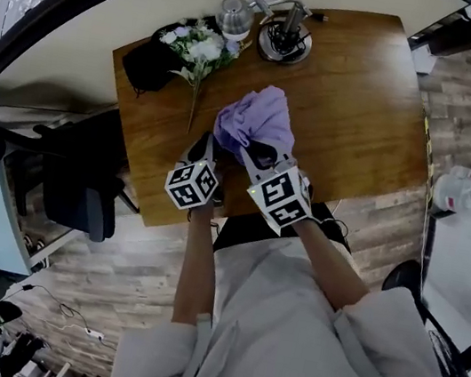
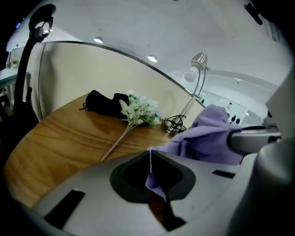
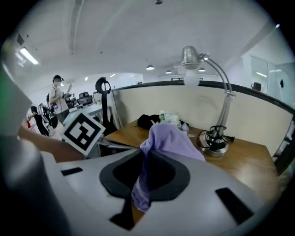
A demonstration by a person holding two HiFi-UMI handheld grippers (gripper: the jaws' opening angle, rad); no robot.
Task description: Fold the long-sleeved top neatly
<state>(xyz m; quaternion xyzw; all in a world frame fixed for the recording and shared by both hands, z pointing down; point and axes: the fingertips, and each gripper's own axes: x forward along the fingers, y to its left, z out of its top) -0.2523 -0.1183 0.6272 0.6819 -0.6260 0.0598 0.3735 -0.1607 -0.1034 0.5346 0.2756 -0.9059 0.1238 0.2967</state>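
Two grippers lift a bunched purple top [image 1: 257,117] just above the wooden tabletop [image 1: 369,98]. The left gripper [image 2: 150,156] has its fingers shut tight on a thin edge of cloth. The right gripper [image 3: 144,159] has its fingers closed on a thicker fold, side by side with the left one, probably to shake the top open before folding.
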